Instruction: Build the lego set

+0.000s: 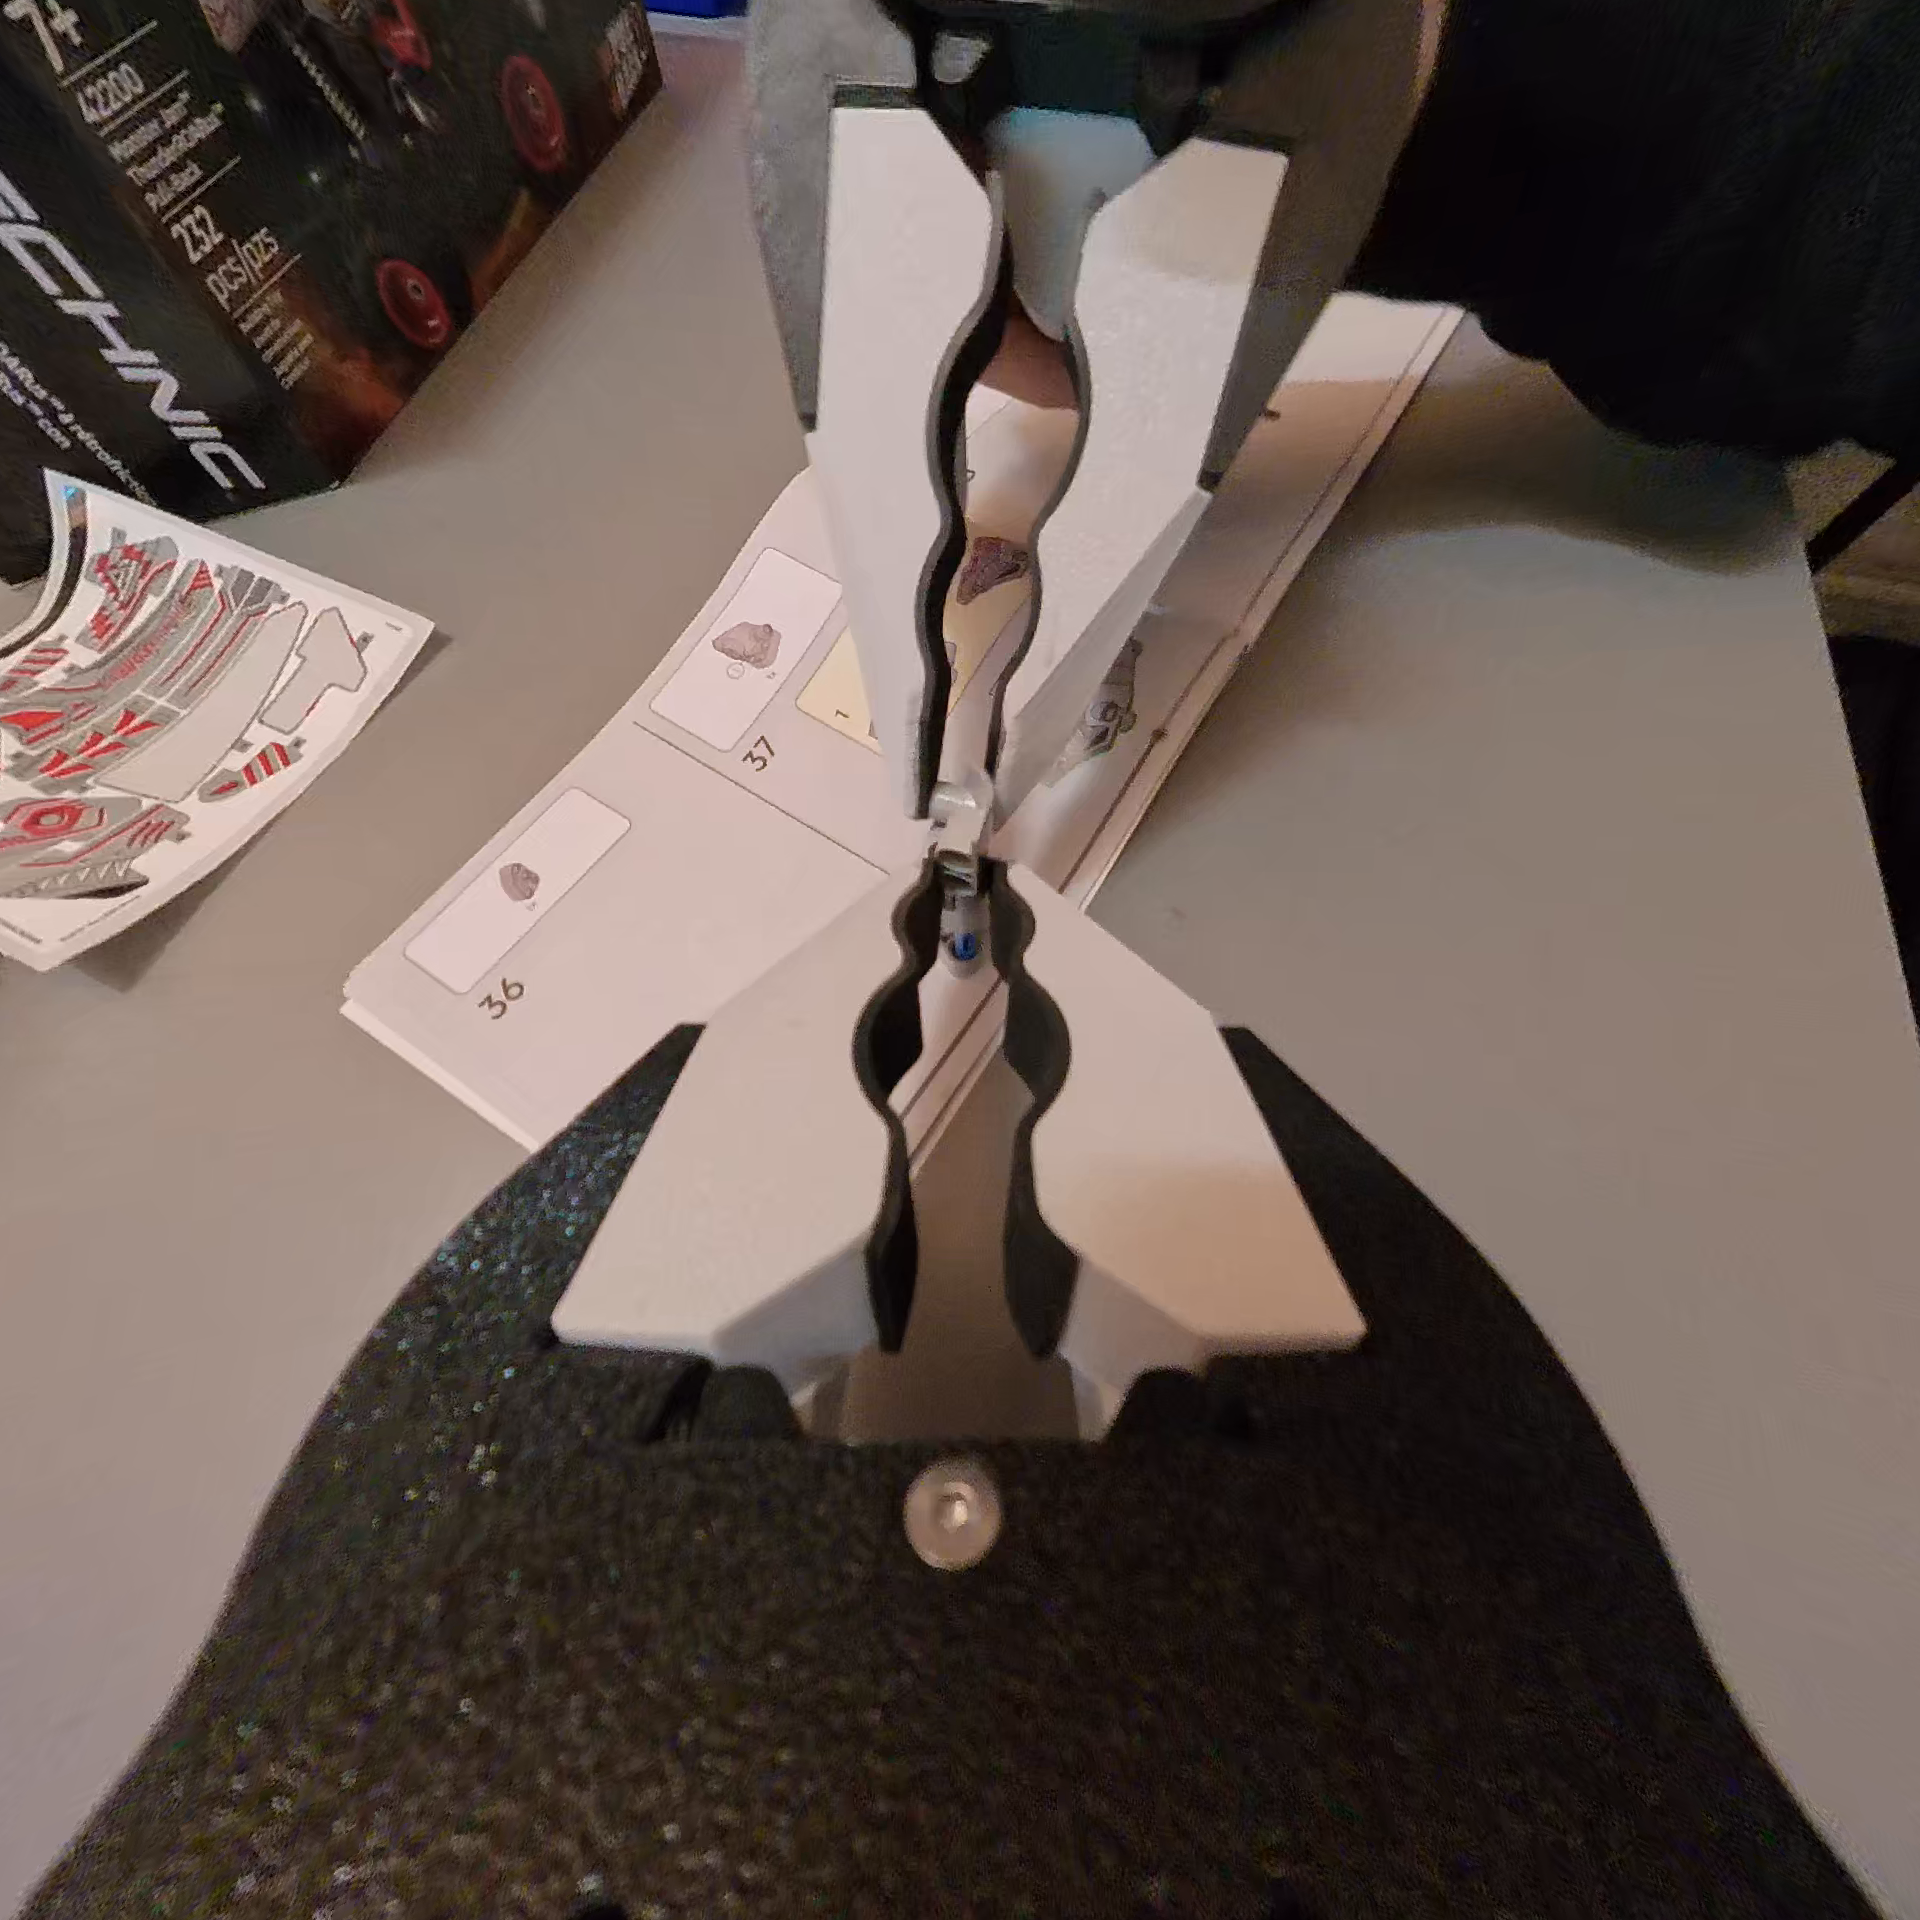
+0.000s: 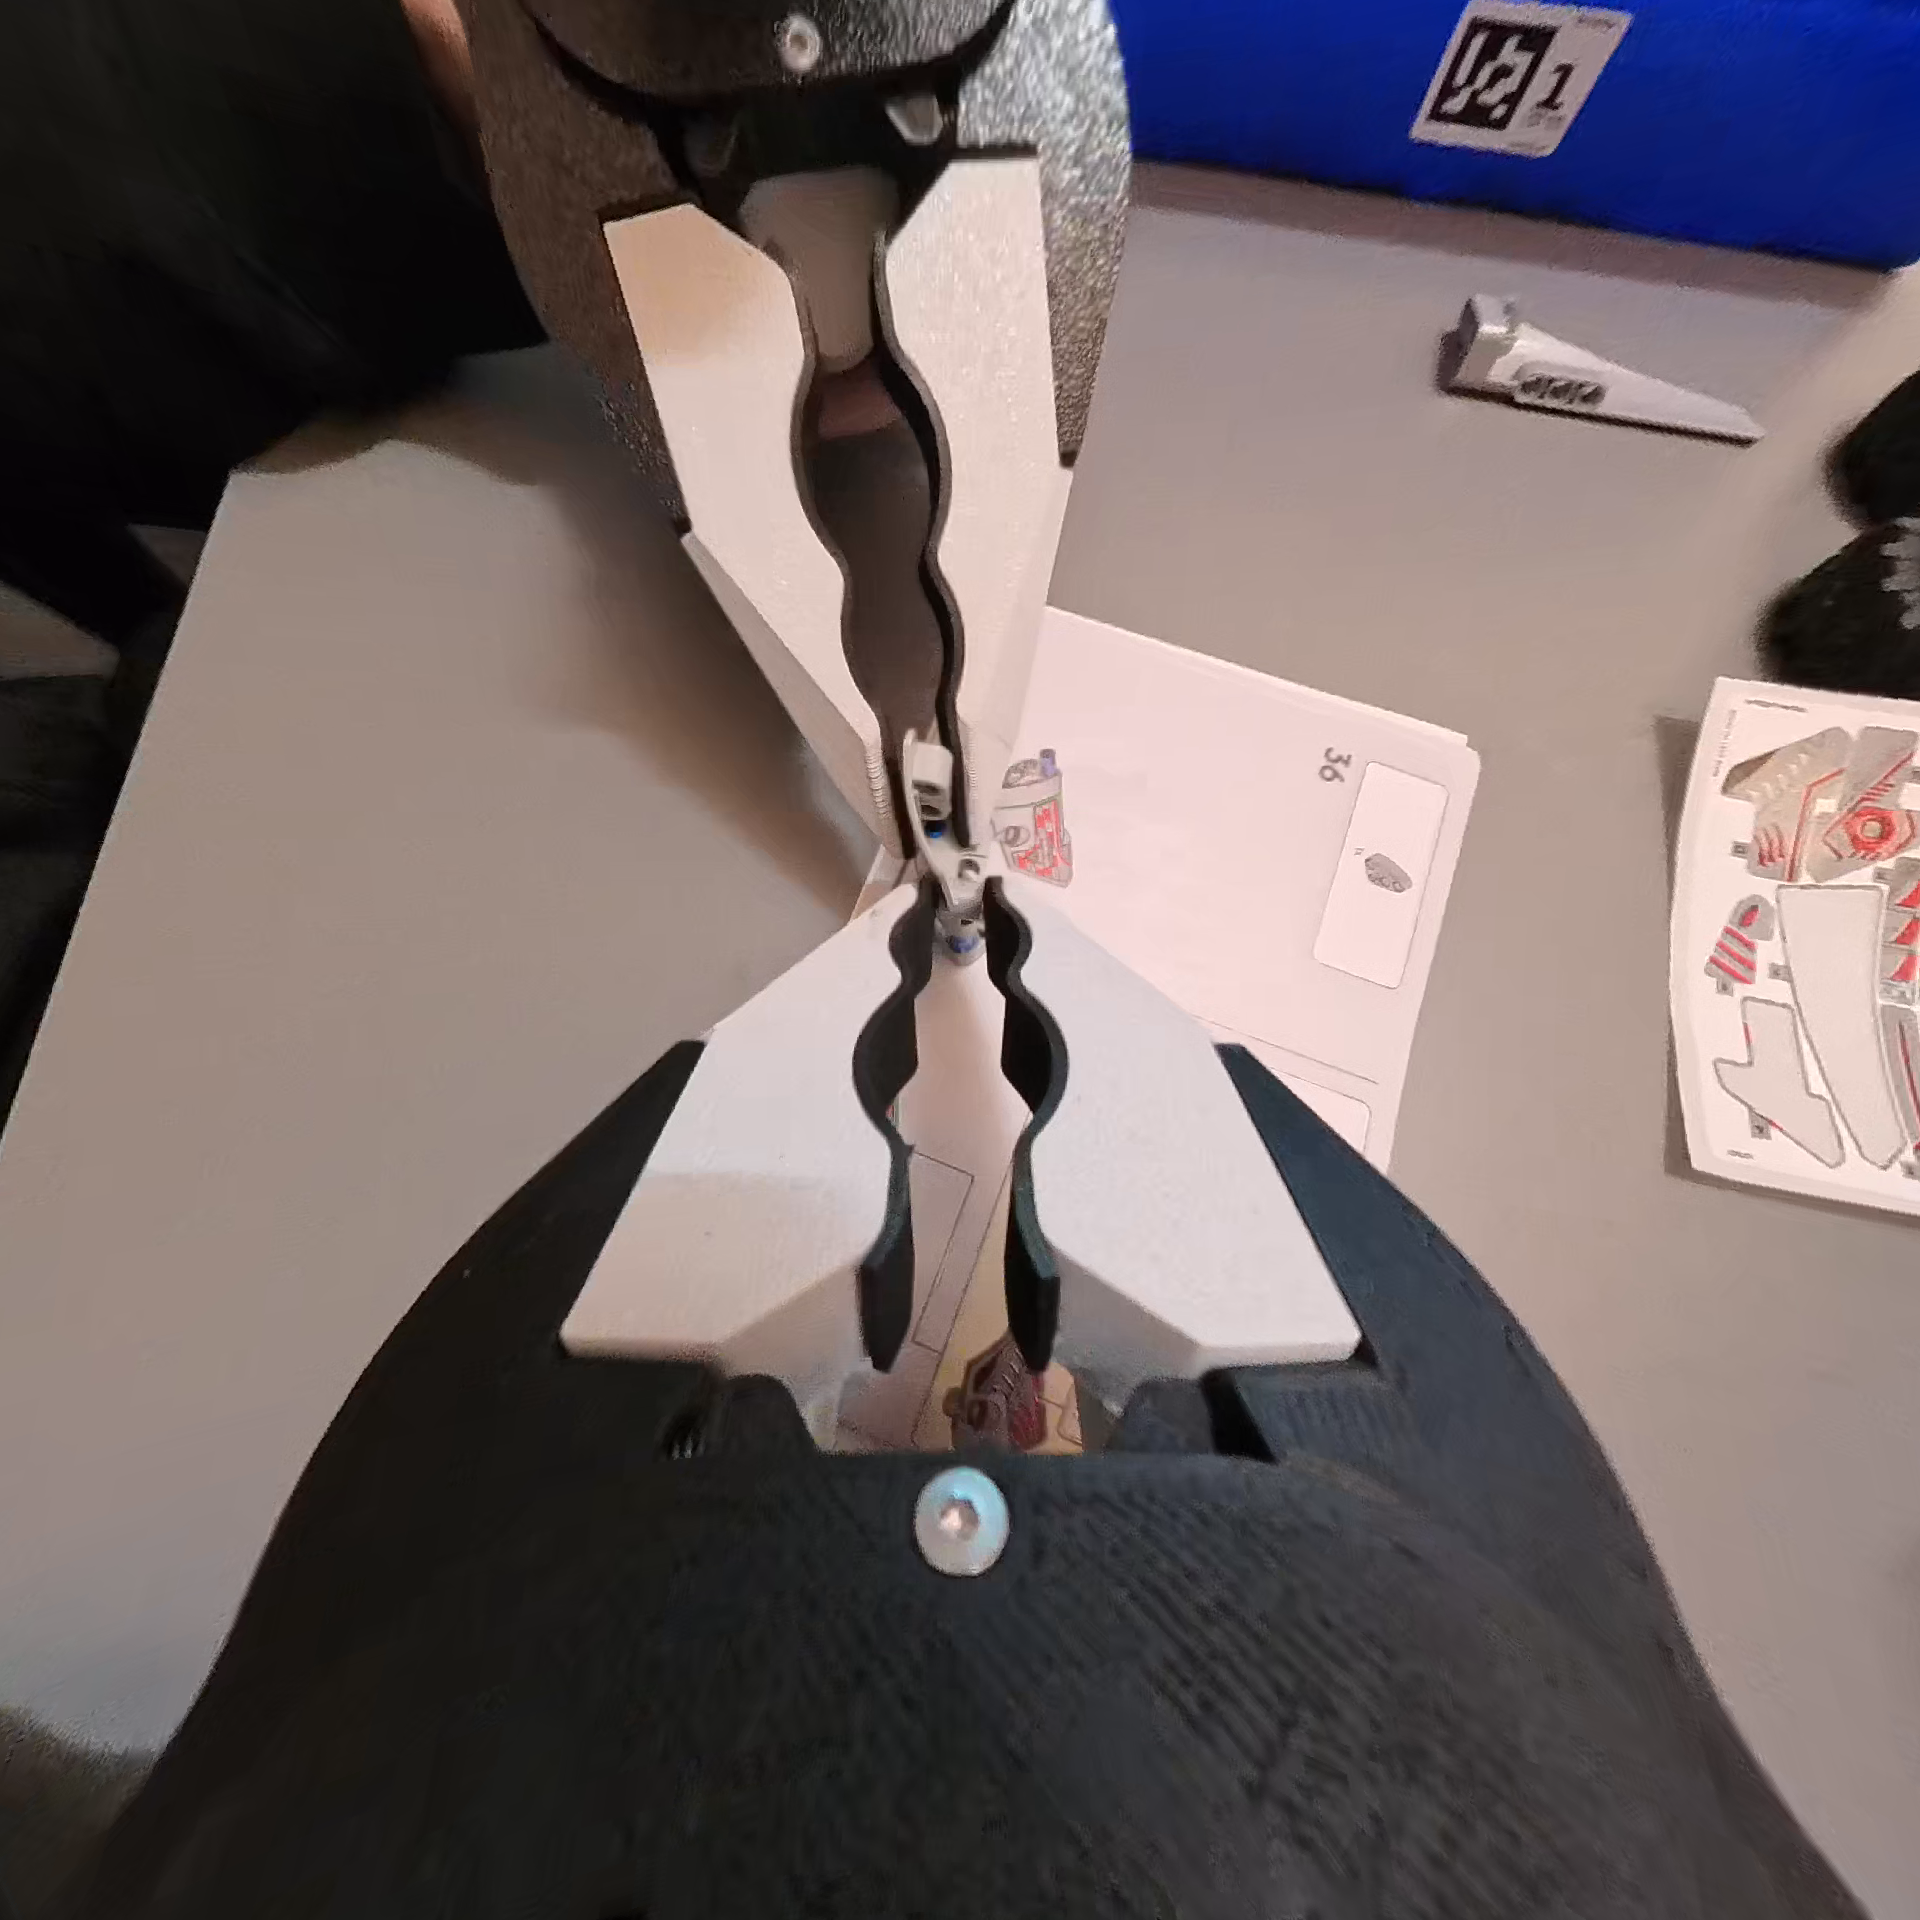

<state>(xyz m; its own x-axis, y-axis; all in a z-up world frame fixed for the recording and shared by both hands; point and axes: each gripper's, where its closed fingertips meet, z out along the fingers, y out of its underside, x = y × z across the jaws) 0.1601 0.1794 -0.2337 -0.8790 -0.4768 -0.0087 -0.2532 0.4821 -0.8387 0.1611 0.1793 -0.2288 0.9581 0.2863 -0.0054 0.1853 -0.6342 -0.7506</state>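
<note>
My two grippers meet tip to tip above an open instruction booklet (image 1: pixel 644 883). My left gripper (image 1: pixel 956 883) is shut on a small grey lego piece with a blue pin (image 1: pixel 961 935). My right gripper (image 1: pixel 956 805) comes in from the far side, shut on a light grey lego piece (image 1: pixel 958 812). The two pieces touch between the fingertips. In the right wrist view my right gripper (image 2: pixel 956 899) holds its grey piece (image 2: pixel 961 925) against the piece (image 2: pixel 925 774) in my left gripper (image 2: pixel 930 831). The joint is largely hidden by the fingers.
A sticker sheet (image 1: pixel 156 727) lies left of the booklet and also shows in the right wrist view (image 2: pixel 1808 935). The dark lego box (image 1: pixel 260 208) stands at the back left. A blue bin (image 2: pixel 1351 104), a grey wedge panel (image 2: pixel 1590 379) and black tyres (image 2: pixel 1860 582) lie beyond. The grippers are tip to tip, or close to it.
</note>
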